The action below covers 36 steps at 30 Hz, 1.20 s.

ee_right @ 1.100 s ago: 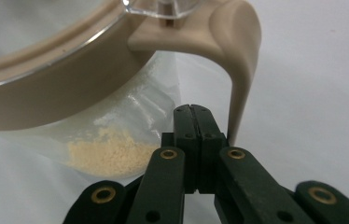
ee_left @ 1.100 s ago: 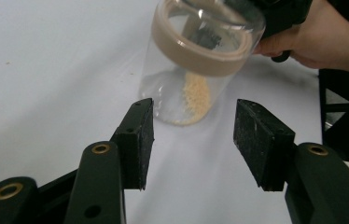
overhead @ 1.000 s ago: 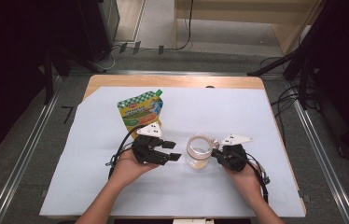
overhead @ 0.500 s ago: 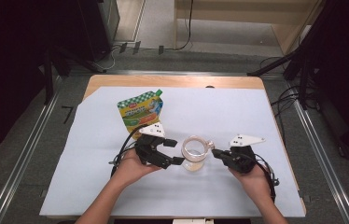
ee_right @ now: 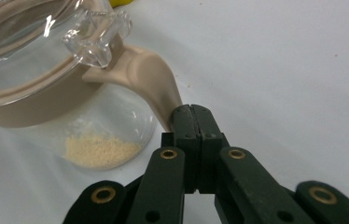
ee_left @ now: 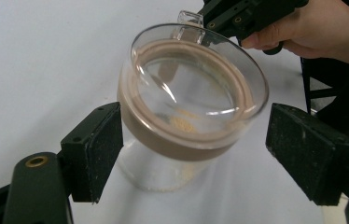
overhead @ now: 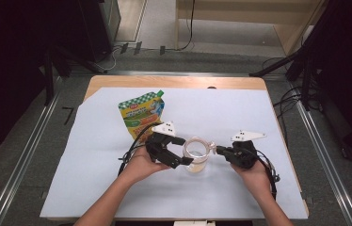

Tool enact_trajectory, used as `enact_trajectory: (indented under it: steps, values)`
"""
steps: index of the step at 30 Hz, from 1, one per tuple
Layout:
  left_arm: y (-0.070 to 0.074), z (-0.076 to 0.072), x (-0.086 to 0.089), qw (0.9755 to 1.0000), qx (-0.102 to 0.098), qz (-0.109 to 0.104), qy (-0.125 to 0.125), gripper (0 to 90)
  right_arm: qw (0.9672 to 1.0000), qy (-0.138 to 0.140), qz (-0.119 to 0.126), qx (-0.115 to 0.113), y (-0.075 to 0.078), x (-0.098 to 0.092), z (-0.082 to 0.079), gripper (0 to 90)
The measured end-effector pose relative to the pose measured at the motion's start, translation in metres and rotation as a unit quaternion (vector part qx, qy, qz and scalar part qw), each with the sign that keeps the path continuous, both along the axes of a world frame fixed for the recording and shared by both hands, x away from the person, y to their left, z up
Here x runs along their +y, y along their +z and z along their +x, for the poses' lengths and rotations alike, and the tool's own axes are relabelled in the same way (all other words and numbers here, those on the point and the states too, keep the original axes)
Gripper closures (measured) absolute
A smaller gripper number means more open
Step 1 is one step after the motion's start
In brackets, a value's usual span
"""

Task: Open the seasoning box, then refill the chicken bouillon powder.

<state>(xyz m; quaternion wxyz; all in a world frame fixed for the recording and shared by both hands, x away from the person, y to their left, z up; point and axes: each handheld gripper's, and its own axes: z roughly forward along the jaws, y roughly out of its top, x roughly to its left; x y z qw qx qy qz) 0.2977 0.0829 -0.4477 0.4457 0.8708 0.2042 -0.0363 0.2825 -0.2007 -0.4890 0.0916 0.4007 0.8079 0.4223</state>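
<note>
High view: a clear glass jar (overhead: 196, 154) with a tan-rimmed lid stands on the white tabletop (overhead: 94, 155), a little pale powder at its bottom. The right hand-held gripper (overhead: 220, 150) is clenched on the jar's tan handle (ee_right: 151, 81). The left hand-held gripper (overhead: 180, 151) has just been opening, its jaws around the jar without pressing. Held by the handle alone, the jar could tip and spill.

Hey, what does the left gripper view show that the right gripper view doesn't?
Left gripper view: the left gripper, whose jaws have just been opening with the glass jar between them, and the person's right hand. Right gripper view: the beige handle with the right gripper shut on it. Both: the jar, pale grains inside, the white table cover.
</note>
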Motion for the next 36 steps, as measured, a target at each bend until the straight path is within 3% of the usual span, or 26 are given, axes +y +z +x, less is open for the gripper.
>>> enact_trajectory:
  steps: [5, 12, 33, 36]
  values:
    - [-0.004, 0.000, -0.010, 0.9999, -0.013, 0.002, 0.002, 14.7, 1.0000, -0.006, -0.002, 0.003, -0.002, 0.002, 0.002, 90.0]
    - [-0.008, -0.001, -0.022, 0.9993, -0.029, 0.022, 0.010, 9.9, 0.9998, -0.017, 0.000, 0.005, -0.004, 0.004, 0.002, 90.0]
    - [-0.001, -0.004, -0.022, 0.9982, -0.055, 0.016, 0.018, 12.1, 0.9998, -0.019, -0.004, 0.009, -0.004, 0.005, -0.001, 90.0]
    - [0.001, -0.004, -0.023, 0.9981, -0.055, 0.023, 0.017, 12.1, 0.9998, -0.019, -0.005, 0.008, -0.004, 0.005, -0.001, 90.0]
